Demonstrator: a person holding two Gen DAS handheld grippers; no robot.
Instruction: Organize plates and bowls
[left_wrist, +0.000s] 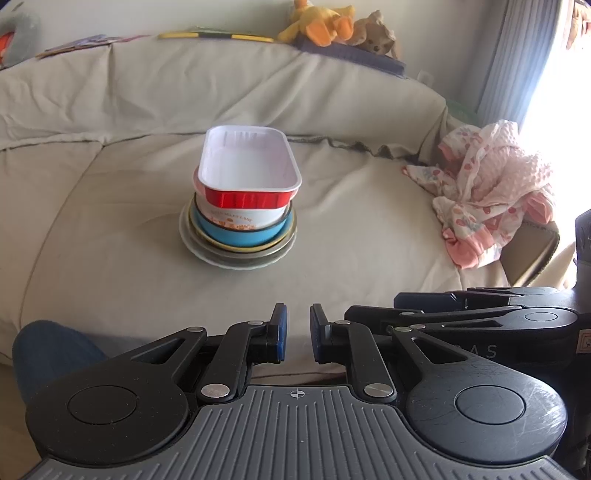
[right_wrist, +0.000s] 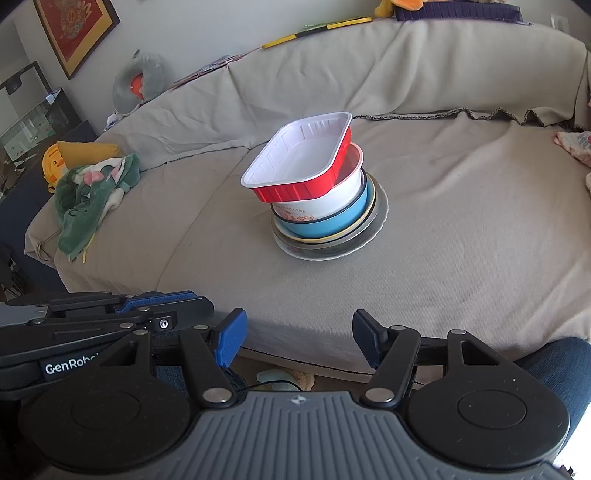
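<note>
One stack of dishes stands mid-cushion on the beige-covered sofa. A white plate is at the bottom, then flat grey and yellow-rimmed plates, a blue bowl and a printed white bowl. A red tray with a white inside sits tilted on top. The right wrist view shows the same red tray, blue bowl and white plate. My left gripper is shut and empty, well short of the stack. My right gripper stands open and empty, side by side with the left.
A pink patterned cloth lies at the sofa's right end. A green cloth and a yellow toy lie at the left end. Plush toys sit on the backrest. A person's blue-clad knee shows by the front edge.
</note>
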